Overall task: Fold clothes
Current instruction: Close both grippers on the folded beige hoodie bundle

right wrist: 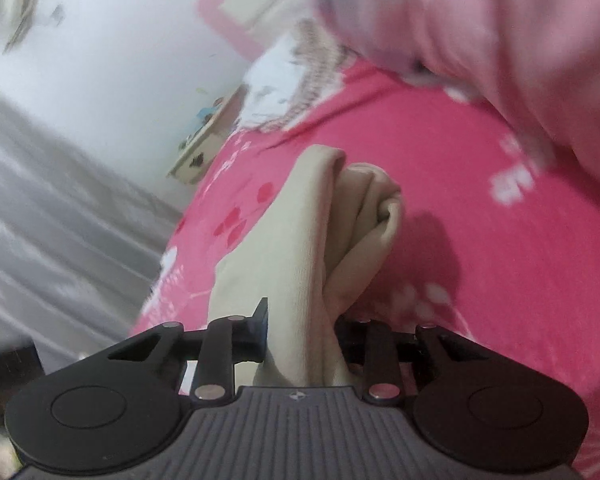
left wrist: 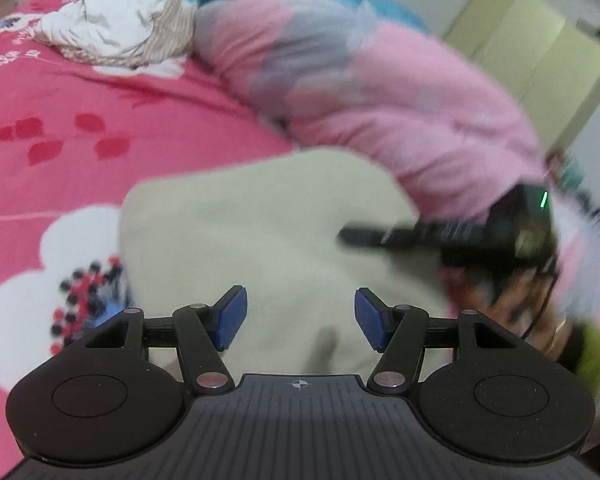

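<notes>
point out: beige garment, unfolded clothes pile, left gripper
beige garment (right wrist: 304, 240), right wrist view, on the bunched length rising from the jaws.
clothes pile (left wrist: 112, 26), left wrist view, on the white crumpled top.
left gripper (left wrist: 300, 318), left wrist view, midway between the blue fingertips.

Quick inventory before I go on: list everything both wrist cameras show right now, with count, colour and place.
Beige garment: one, cream-beige, on the bed, one bunched end lifted in the right gripper.
Clothes pile: one heap, white and striped beige, far end of the bed.
Bedspread: one, hot pink with red and white flower print, under everything.
Cabinet: one, pale yellow-green, against the far wall.
Bedside table: one, light wood, beside the bed.
Sleeve: one, fluffy pink with grey and blue patches, on the person's right arm.
Left gripper: open, hovering over the garment.
Right gripper: shut on the garment.
</notes>
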`<state>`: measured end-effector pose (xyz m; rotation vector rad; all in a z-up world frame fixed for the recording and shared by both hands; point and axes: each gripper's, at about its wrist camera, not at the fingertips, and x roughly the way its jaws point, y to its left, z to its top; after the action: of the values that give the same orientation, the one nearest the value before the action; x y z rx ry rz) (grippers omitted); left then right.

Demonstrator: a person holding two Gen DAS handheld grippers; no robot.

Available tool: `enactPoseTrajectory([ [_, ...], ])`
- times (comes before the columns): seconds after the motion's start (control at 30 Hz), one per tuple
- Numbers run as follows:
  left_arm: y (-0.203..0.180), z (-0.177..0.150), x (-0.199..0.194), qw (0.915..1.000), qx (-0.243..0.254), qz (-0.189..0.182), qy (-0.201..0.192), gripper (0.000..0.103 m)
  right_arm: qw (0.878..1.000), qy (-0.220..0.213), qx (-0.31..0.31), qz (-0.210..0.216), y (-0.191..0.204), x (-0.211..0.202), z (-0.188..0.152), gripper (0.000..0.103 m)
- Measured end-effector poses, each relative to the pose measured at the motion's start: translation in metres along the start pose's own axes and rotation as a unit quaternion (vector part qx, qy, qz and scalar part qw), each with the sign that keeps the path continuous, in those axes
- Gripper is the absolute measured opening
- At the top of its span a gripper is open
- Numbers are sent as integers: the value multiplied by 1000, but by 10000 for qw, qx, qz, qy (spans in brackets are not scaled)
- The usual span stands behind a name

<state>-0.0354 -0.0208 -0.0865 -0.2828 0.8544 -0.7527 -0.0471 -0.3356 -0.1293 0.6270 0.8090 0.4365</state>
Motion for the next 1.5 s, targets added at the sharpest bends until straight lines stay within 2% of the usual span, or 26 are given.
enactPoseTrajectory([
  [0.1,-1,21,-2,9992,-185,-342,-59,61,9986,-81,-485,-204,32,-5,-1,31],
  [0.23,-14,39,1,9986,2,-531,13,62,9922,-103,-1141,-486,73,-11,-10,30],
  [0.37,-21,51,4,9981,33,-583,189,63,9765,-158,-1959,-882,112,-11,-27,30],
  [0.53,-20,60,-3,9977,-197,-541,371,65,9517,-220,-2805,-1228,153,-6,-50,30],
  [0.7,-21,60,-8,9984,-208,61,520,68,9265,-254,-3470,-1433,186,6,-68,30],
  [0.9,-22,58,-15,9947,-61,824,609,68,8979,-201,-4111,-1560,218,23,-89,31],
  [1.07,-6,59,-15,9897,-361,1166,748,68,8742,-187,-4590,-1575,241,35,-110,33],
  [1.1,-2,58,-15,9887,-436,1208,778,65,8698,-180,-4673,-1575,244,37,-115,34],
  [1.23,13,54,-16,9839,-749,1379,857,42,8559,-127,-4943,-1513,253,43,-130,39],
  [1.3,23,52,-19,9831,-964,1306,850,36,8545,-102,-4993,-1430,254,43,-134,44],
  [1.33,26,51,-20,9826,-1058,1270,843,34,8576,-93,-4963,-1346,254,40,-132,46],
  [1.43,35,51,-23,9810,-1314,1175,816,32,8828,-134,-4611,-883,241,21,-119,54],
  [1.5,37,51,-22,9803,-1439,1082,812,32,9031,-37,-4227,-753,229,13,-108,62],
])
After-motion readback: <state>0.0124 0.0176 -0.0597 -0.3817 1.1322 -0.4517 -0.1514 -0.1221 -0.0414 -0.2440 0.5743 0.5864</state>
